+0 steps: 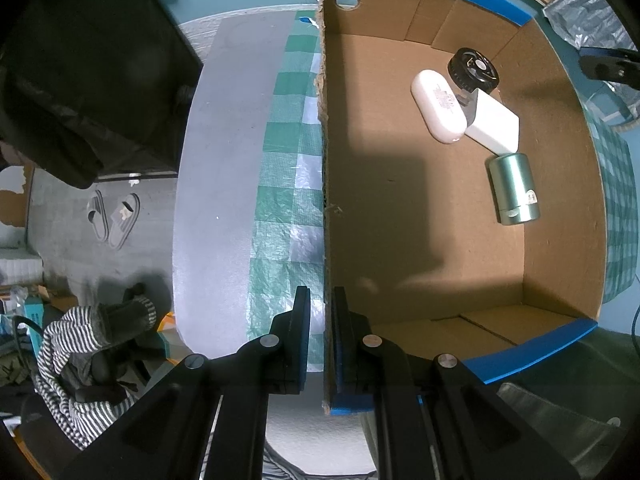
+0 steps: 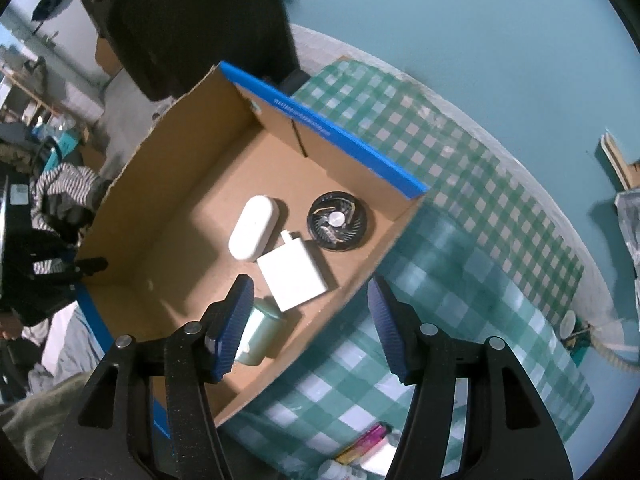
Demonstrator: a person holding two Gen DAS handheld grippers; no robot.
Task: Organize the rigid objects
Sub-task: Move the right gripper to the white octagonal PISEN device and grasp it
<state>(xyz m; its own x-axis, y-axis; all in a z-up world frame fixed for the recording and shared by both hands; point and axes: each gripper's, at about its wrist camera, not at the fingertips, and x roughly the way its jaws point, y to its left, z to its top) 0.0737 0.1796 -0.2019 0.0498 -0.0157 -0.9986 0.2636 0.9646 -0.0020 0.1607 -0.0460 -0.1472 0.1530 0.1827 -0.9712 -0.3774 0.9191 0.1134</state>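
An open cardboard box (image 1: 440, 248) with blue-edged flaps stands on the checked tablecloth. Inside it lie a white oval case (image 1: 438, 106), a white charger block (image 1: 494, 124), a black round fan (image 1: 474, 68) and a pale green cylinder (image 1: 514, 188) on its side. My left gripper (image 1: 321, 293) points straight down and is shut on the box's near side wall. My right gripper (image 2: 310, 282) hangs open above the box (image 2: 180, 248), over the charger block (image 2: 296, 280) and beside the cylinder (image 2: 260, 332), with nothing held. The oval case (image 2: 254, 233) and fan (image 2: 337, 220) lie further in.
A green checked cloth (image 2: 460, 220) covers the round table. A pink and yellow lighter (image 2: 370, 440) and small bottles lie at the near table edge. A crinkled plastic bag (image 2: 630, 220) sits at the right. Slippers (image 1: 114, 216) and striped clothing (image 1: 80, 344) lie on the floor.
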